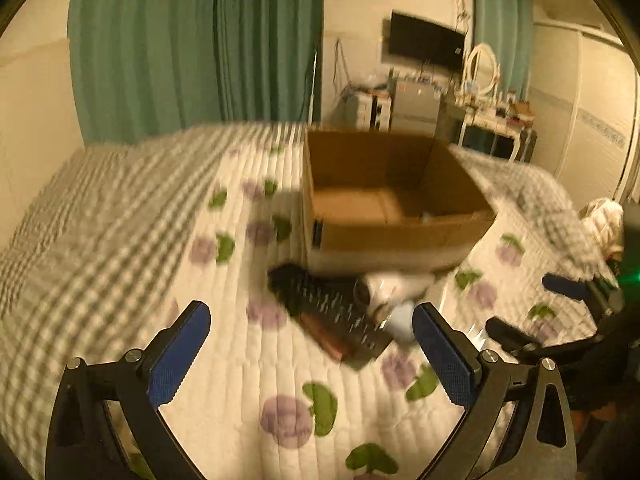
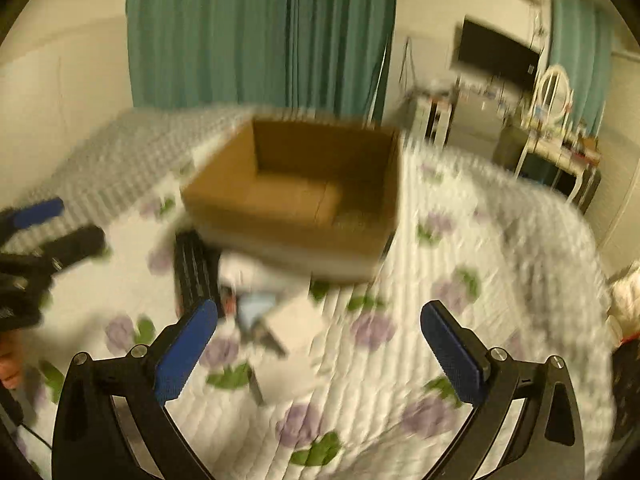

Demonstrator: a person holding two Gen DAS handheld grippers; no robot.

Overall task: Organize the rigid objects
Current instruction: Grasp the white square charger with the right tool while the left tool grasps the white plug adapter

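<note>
An open cardboard box (image 1: 400, 236) stands on the bed; it also shows in the right wrist view (image 2: 280, 216). Just in front of it lies a blurred pile: a black remote-like slab (image 1: 332, 312) (image 2: 196, 272), a white round object (image 1: 384, 288), and a pale blue item (image 1: 402, 316) (image 2: 256, 308). A white flat box (image 2: 296, 320) lies by them. My left gripper (image 1: 312, 332) is open and empty, above the quilt before the pile. My right gripper (image 2: 320, 328) is open and empty, to the right of the pile.
The bed has a white floral quilt (image 1: 288, 392) and a grey checked blanket (image 1: 100, 208) on the left. Green curtains (image 1: 192, 40), a wall TV (image 1: 424, 40) and a cluttered dressing table (image 1: 492, 112) stand beyond. The right gripper shows at the right edge of the left wrist view (image 1: 568, 304).
</note>
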